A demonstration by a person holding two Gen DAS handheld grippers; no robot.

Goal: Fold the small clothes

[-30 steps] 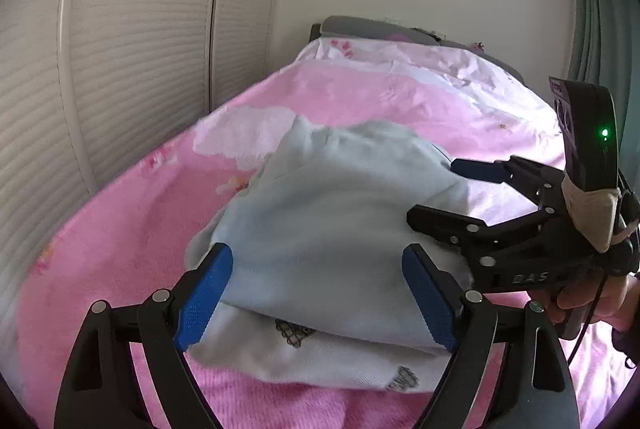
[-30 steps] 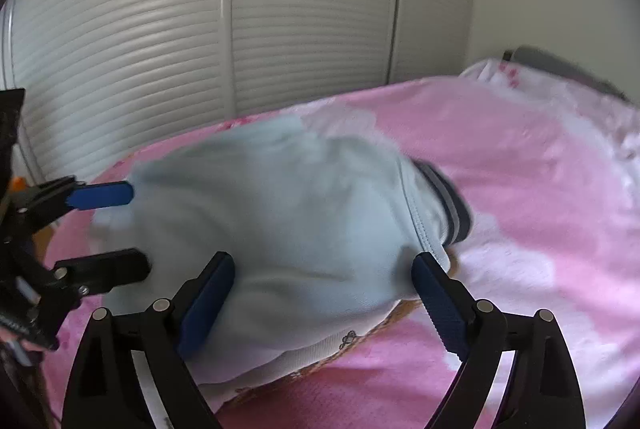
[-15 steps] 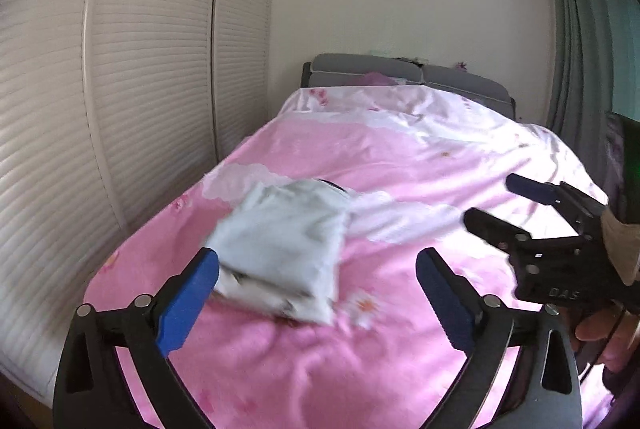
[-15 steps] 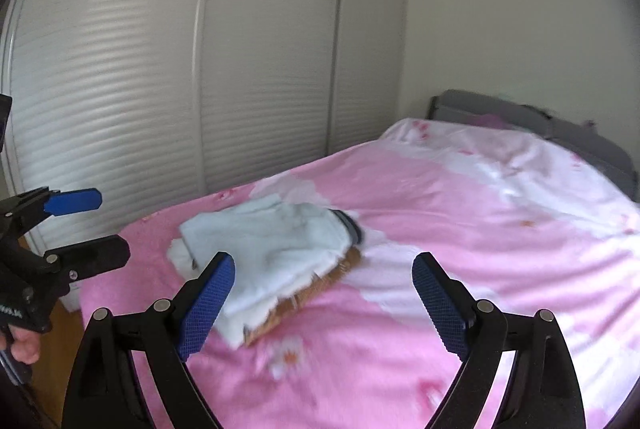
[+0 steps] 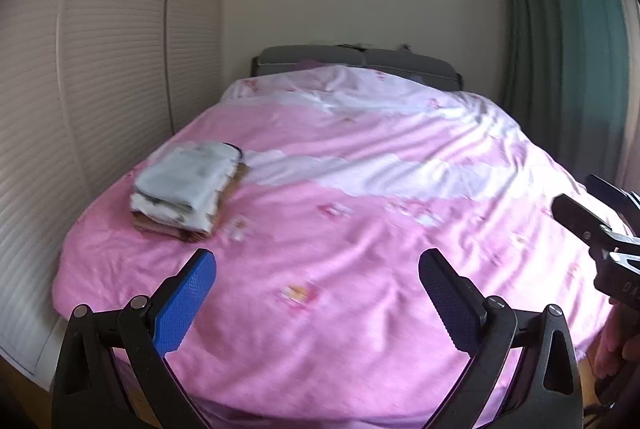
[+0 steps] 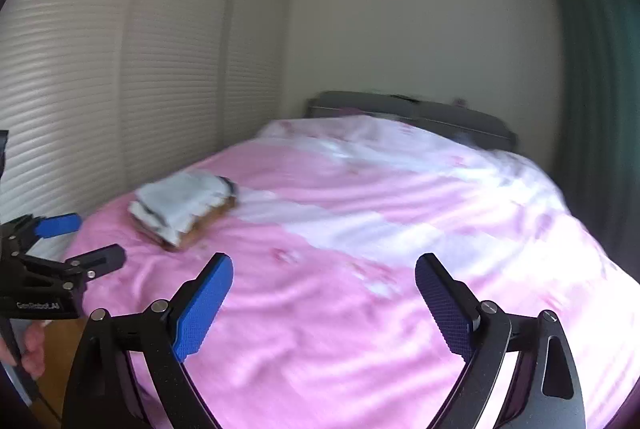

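A stack of folded small clothes [image 5: 188,189], pale blue-white on top with a brown piece underneath, lies near the left edge of the pink bed [image 5: 360,229]. The right wrist view has the same stack [image 6: 184,209] at left of centre. My left gripper [image 5: 316,261] is open and holds nothing, well back from the stack above the bed's foot. My right gripper [image 6: 323,263] is open too, with only bedding seen between its fingers. Each gripper appears in the other's view: the right gripper [image 5: 578,191] at the right edge, the left gripper [image 6: 98,237] at the left edge, each in a hand.
White slatted wardrobe doors [image 5: 100,69] run close along the bed's left side. A grey headboard [image 5: 360,59] stands at the far wall and a green curtain [image 5: 560,49] hangs at the right. Wooden floor [image 6: 60,349] shows at the bed's near left corner.
Both grippers have pulled far back and up from the stack, which filled the views a second ago and now lies small on the bed. The left jaws have widened a little.
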